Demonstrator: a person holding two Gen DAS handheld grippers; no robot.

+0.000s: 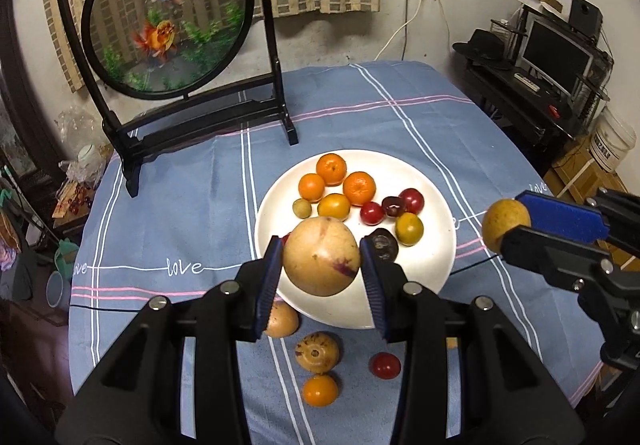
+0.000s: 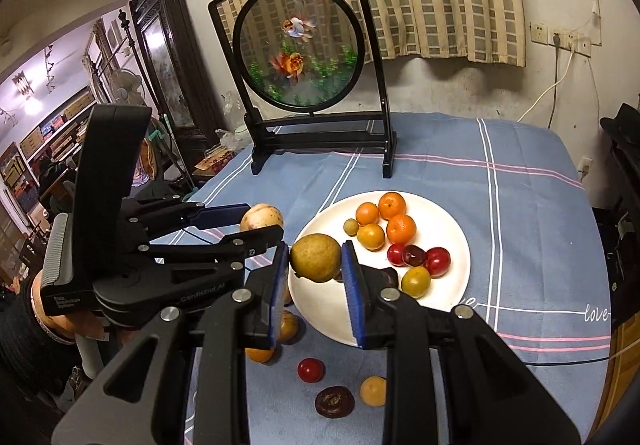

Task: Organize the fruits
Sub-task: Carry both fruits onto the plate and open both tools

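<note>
Left wrist view, tan purple-blotched fruit (image 1: 322, 255) clamped in left tool (image 1: 322, 265)

Left hand-held gripper (image 1: 322, 263): matte black plastic body w/ triangular cut-outs, silver round screws at pivots, blue ribbed pads on fingers (image 1: 269, 285). Right hand-held gripper (image 2: 314, 273): same build, black frame, silver screws, blue pads. In right wrist view the left unit's side shows white lettering, a grey ribbed strip on its handle and a tall black box on top. Dark sleeve at person's wrist (image 2: 24, 329).
</note>
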